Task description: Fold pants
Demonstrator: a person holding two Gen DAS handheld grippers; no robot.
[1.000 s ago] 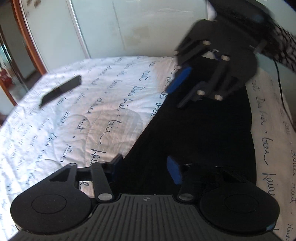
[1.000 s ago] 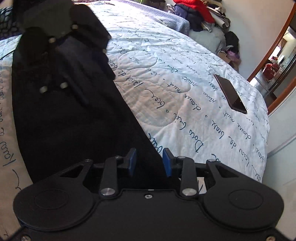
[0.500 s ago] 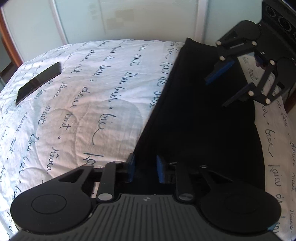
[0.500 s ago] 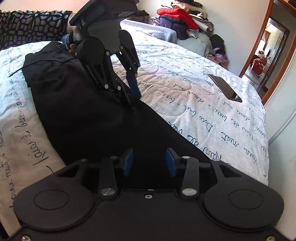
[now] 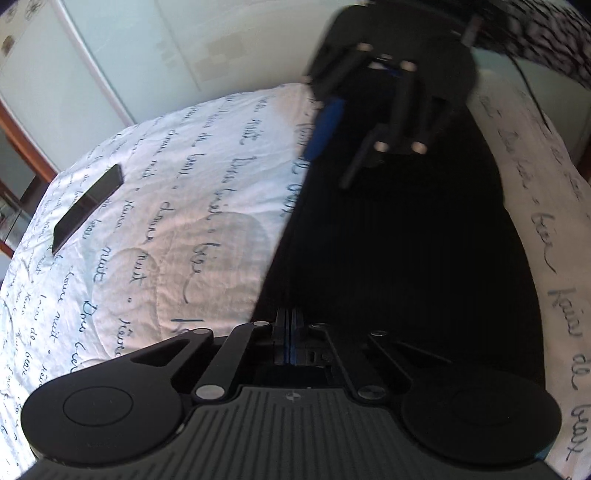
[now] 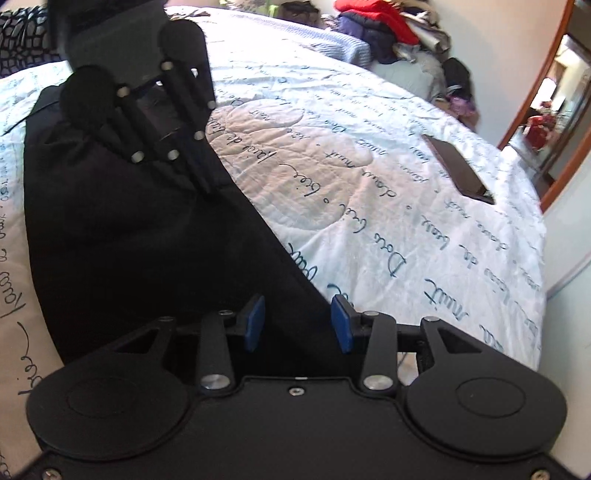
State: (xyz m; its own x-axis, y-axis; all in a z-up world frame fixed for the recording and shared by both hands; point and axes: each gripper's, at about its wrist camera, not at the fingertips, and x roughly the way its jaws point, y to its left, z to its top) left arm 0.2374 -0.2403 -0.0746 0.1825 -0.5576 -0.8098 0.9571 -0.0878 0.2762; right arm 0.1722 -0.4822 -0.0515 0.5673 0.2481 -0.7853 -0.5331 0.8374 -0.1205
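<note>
Black pants (image 5: 399, 258) lie flat along a bed (image 5: 166, 206), spread lengthwise over a white quilt printed with blue handwriting; the fabric runs as one long dark strip, with quilt showing on both sides of it.

Left gripper (image 5: 289, 325): fingers fully closed, blue pads pressed together with no gap showing; they sit right at the left edge of the pants, where black cloth meets quilt; whether a fold of cloth is pinched between the pads cannot be told, since the tips are dark against dark fabric. In the right wrist view the same gripper (image 6: 207, 190) stands tilted down, tips at that pants edge near the far end of the strip.

Right gripper (image 6: 297, 323): fingers partly apart, blue pads (image 6: 255, 323) facing each other across a clear gap; the near end of the pants lies beneath and between them; the pads do not press on the cloth as far as can be seen. In the left wrist view it (image 5: 332, 147) is blurred, above the far end of the pants.

Dark phone (image 6: 460, 170) lies flat on the quilt, well apart from the pants, toward the bed's far side; also seen in the left wrist view (image 5: 88, 206). Heap of clothes (image 6: 373, 26), red and dark blue, sits beyond the bed against the wall.
</note>
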